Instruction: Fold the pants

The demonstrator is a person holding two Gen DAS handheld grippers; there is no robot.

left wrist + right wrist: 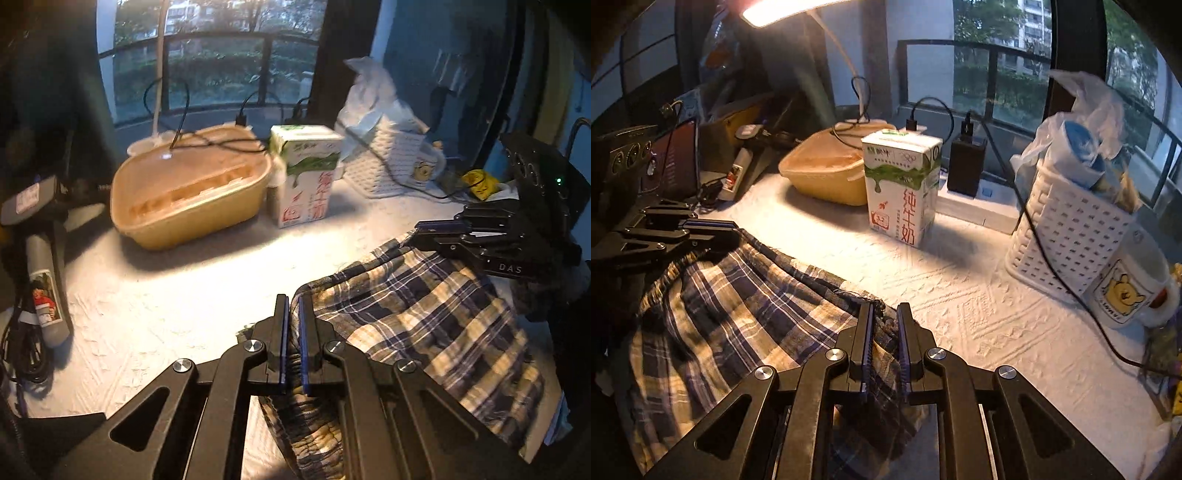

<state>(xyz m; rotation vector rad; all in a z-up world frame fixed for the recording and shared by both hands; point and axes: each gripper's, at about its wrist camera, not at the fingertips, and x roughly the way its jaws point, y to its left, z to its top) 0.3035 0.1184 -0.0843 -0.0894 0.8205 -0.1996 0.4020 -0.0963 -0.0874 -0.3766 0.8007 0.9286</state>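
While both grippers are gripping pants (424, 325) edge, fold is proceeding: left gripper (293, 343) is pinching gathered waistband, right gripper (884, 347) is clamping plaid hem; pants are lying on white cloth (997, 321) at 6 o'clock in both views.
Advice: keeping grips level, fabric taut, carrying edge over in one sweep.
Obstacles: milk carton (903, 188) standing at 12 o'clock, tub (188, 188) at 11, basket (1071, 229) and mug (1130, 291) at 2, cable (1052, 266) trailing across cloth.
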